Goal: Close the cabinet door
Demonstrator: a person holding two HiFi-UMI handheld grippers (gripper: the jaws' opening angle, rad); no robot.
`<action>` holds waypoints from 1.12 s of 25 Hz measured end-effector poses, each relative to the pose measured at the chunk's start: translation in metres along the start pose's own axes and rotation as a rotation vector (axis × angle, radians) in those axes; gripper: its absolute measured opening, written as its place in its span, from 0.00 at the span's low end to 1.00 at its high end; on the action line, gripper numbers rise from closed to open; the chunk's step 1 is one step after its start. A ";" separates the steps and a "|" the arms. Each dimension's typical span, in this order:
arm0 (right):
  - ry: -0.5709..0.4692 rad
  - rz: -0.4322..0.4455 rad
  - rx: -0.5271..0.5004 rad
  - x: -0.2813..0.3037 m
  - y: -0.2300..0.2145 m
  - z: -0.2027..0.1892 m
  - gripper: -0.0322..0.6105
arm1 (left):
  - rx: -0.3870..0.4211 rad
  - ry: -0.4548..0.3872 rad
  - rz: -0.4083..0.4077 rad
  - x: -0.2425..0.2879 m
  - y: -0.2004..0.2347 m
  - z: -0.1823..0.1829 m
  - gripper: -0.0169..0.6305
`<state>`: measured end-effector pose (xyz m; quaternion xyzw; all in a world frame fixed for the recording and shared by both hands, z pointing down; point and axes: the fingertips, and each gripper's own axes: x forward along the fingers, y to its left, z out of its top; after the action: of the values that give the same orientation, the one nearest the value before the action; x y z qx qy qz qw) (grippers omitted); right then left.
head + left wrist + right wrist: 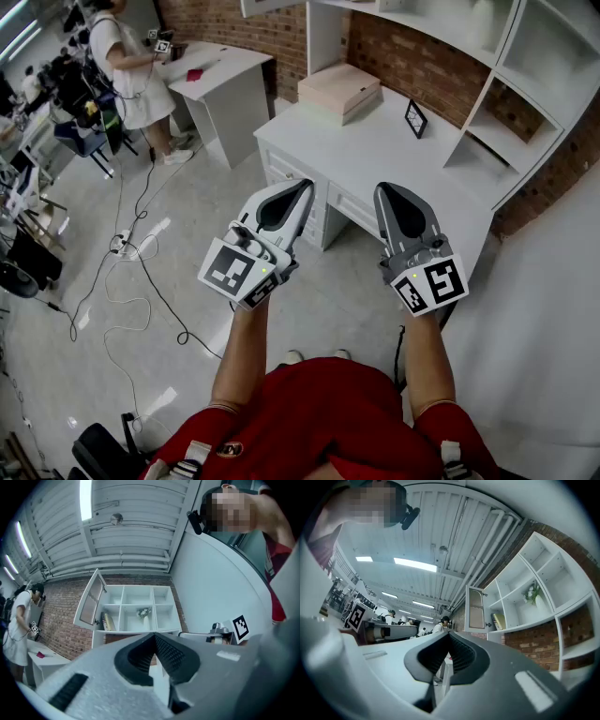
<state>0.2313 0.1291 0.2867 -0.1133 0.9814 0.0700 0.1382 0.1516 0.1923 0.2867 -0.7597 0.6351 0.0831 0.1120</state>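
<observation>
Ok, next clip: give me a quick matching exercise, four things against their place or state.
Things:
1 cabinet door
2 flat box
3 plant
4 left tool

Place or state:
A shut, nothing in it
B on the desk
C swung open
D in a middle compartment of the shelf unit

Pairs: 1-C, 2-B, 3-D, 4-A

White-framed rectangular cabinet door with a pale, translucent centre panel. Open: swung well out from the upper left compartment of the white open-fronted shelf unit, upright, attached along one long edge at that unit's left side. Two small dark fittings on the attached edge. Free edge out in front of the red brick wall. High up, nothing touching it.
</observation>
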 end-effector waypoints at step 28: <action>-0.022 0.013 0.039 0.104 0.056 -0.029 0.07 | -0.007 -0.027 0.009 -0.061 0.118 0.010 0.03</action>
<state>0.1132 0.1573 0.2902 -0.1033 0.9818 0.0530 0.1506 0.0247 0.2333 0.2864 -0.7559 0.6368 0.0960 0.1174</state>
